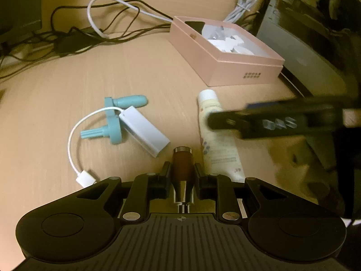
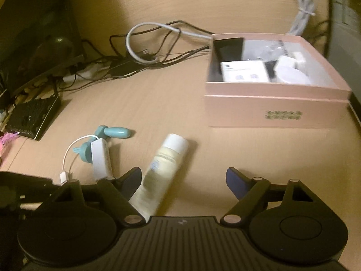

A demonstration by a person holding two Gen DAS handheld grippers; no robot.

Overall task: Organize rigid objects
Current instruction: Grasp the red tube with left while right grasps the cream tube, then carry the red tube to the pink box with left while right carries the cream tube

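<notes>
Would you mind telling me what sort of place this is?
Probably a home or office desk: a wooden desktop, tangled cables running to a monitor, and a pink box holding chargers.
</notes>
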